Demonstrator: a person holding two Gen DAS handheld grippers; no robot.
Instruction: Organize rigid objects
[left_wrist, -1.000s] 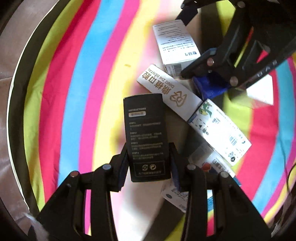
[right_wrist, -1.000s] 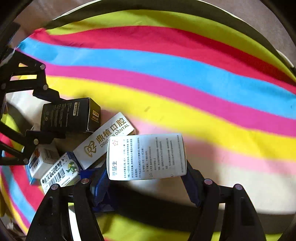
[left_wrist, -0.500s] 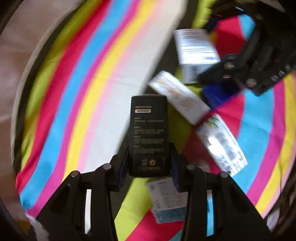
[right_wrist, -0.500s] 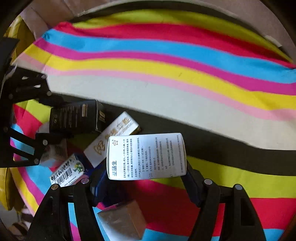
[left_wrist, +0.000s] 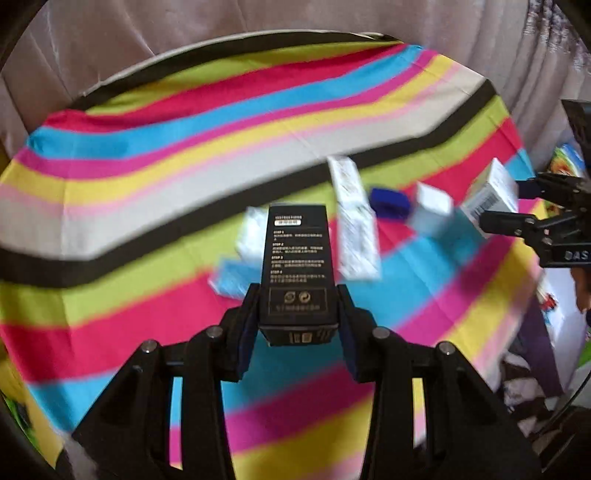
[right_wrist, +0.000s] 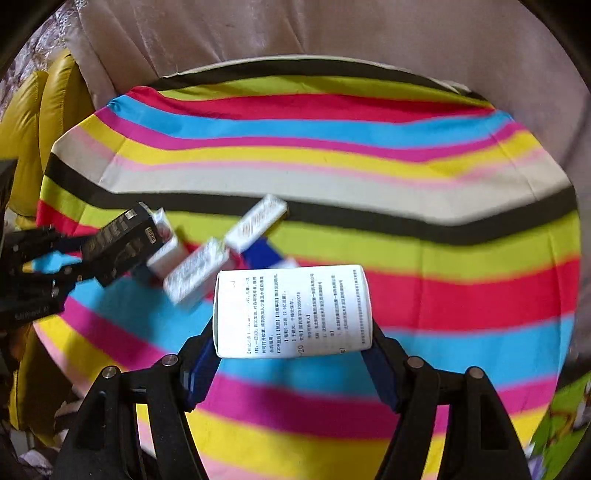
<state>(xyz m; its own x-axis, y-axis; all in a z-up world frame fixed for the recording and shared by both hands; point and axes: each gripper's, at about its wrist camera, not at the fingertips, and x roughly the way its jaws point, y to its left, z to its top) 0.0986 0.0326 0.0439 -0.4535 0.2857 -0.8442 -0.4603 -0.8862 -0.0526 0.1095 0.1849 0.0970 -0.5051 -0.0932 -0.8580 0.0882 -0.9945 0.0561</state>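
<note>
My left gripper (left_wrist: 297, 317) is shut on a tall black box (left_wrist: 297, 266) with white print, held well above the striped cloth (left_wrist: 147, 177). My right gripper (right_wrist: 291, 350) is shut on a wide white box (right_wrist: 291, 310) covered in small text, also lifted high. From the right wrist view the black box (right_wrist: 122, 243) in the left gripper shows at the far left. In the left wrist view the white box (left_wrist: 489, 192) in the right gripper shows at the far right. Below lie a long white dental box (right_wrist: 256, 221), a blue box (left_wrist: 389, 201) and several small white boxes (left_wrist: 356, 236).
The round table is draped in a striped cloth (right_wrist: 332, 155) and backed by a beige curtain (right_wrist: 295, 33). A yellow padded seat (right_wrist: 40, 110) stands at the table's left. Clutter and a person's clothing (left_wrist: 539, 332) lie beyond the right edge.
Both grippers have risen far above the table with their boxes still held. The pile of boxes now looks small and the whole round tabletop and curtain have come into view.
</note>
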